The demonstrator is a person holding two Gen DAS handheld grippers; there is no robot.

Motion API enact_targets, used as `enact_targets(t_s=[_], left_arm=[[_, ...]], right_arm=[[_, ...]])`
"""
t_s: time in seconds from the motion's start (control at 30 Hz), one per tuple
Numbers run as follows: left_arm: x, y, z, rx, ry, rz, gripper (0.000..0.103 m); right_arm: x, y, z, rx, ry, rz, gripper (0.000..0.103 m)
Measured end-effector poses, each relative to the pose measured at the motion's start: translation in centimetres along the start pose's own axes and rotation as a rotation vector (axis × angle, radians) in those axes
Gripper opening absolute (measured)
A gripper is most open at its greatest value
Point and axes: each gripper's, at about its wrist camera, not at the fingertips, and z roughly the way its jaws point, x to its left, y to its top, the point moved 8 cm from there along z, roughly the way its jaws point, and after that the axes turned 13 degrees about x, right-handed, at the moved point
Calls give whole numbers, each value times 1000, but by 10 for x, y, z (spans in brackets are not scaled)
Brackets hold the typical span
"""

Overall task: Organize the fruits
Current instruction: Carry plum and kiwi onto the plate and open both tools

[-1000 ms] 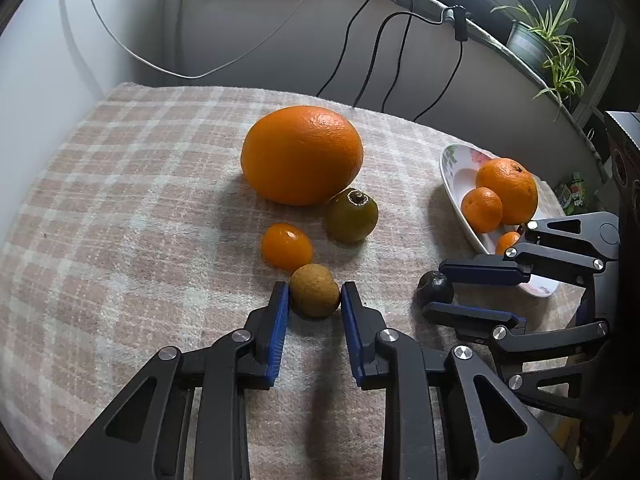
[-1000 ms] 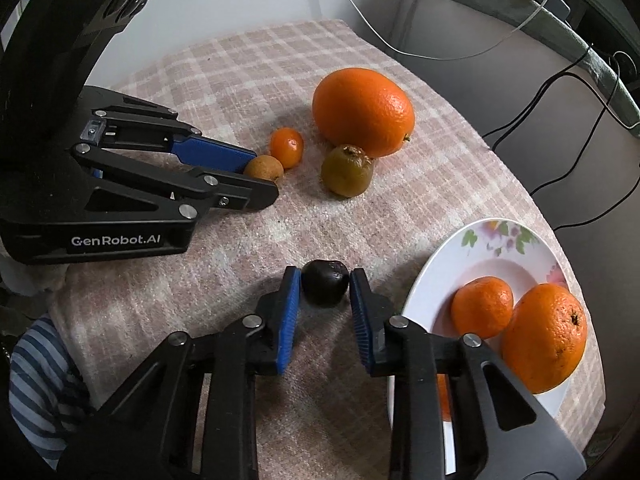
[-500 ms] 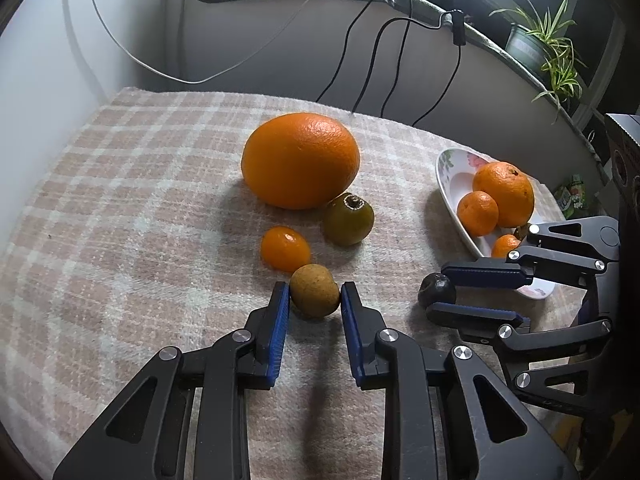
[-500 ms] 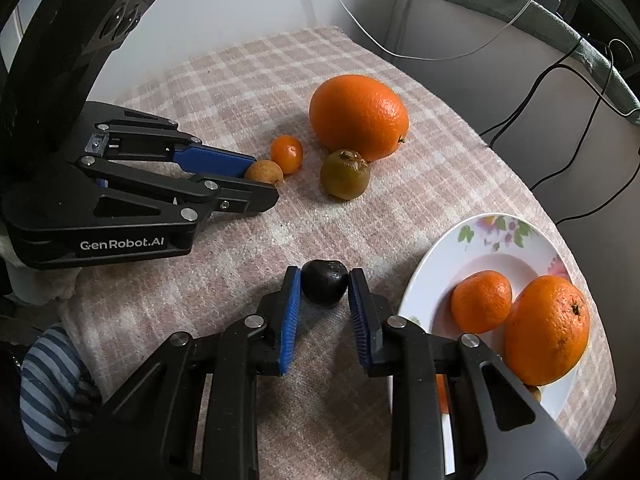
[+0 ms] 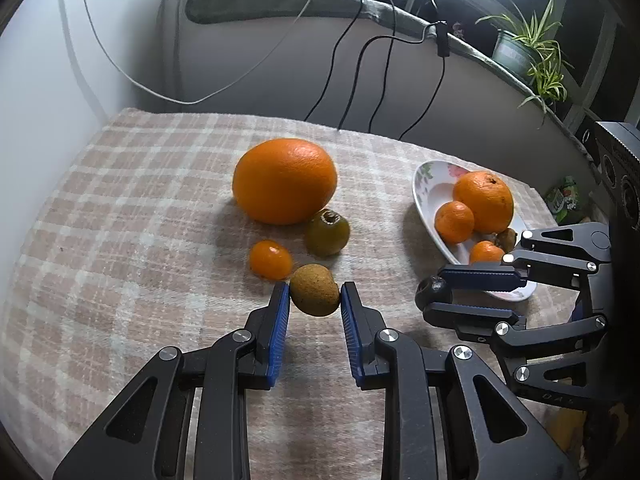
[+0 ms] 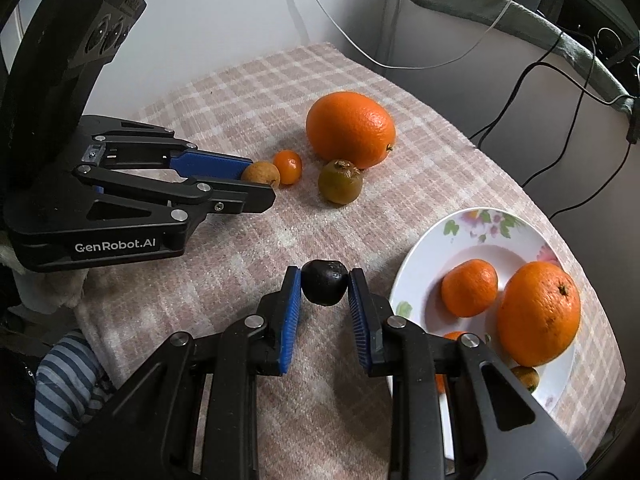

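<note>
The left gripper (image 5: 314,300) clenched a brown fruit (image 5: 315,289) and the right gripper (image 6: 324,289) a dark fruit (image 6: 324,282), both left of the plate (image 6: 472,240), probably for carrying there.

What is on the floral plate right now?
The floral plate holds a large orange and a mandarin. Two smaller fruits peek out at its near edge, mostly covered by the right gripper, so their kind is unclear.
</note>
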Motion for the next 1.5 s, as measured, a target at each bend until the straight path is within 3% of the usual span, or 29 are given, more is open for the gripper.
enact_targets(t_s=[0.53,1.5], left_arm=[[-31,6,-10,-25,-11,42,24],[-95,20,5,-17,-67,123,24]], right_arm=[[-23,-22,-30,-61,11,76,25],[-108,-85,-70,-146,-14,303,25]])
